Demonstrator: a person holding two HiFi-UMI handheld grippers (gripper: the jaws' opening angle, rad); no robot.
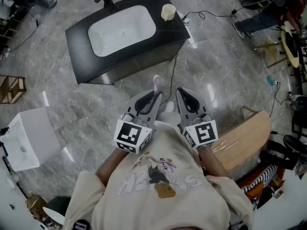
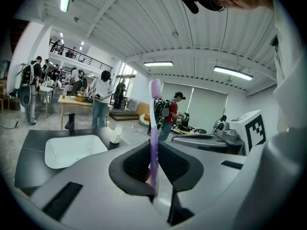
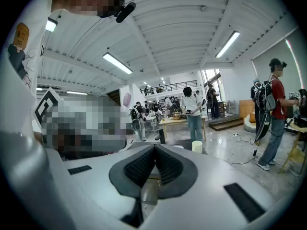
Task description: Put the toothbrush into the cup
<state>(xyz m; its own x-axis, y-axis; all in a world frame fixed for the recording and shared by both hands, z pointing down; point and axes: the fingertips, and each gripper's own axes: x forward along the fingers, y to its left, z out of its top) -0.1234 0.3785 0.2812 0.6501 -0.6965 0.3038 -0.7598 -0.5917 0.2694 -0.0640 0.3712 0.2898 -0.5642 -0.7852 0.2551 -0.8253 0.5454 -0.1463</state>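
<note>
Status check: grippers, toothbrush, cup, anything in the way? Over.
Left gripper shut on toothbrush, brush head up. Right gripper shut, empty. Cup on far right corner of sink counter, not yet reached. Nothing seen blocking the cup.

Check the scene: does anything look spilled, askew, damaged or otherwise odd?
Nothing stands out. The cream cup stands upright on the black sink counter; the purple toothbrush sits straight between the jaws of the left gripper.

The head view looks steeply down, close over the left gripper [image 1: 156, 97] and right gripper [image 1: 181, 93]; both gripper views face forward, sharing the distant sink cabinet [image 1: 79, 42] and cup [image 1: 168, 11].
</note>
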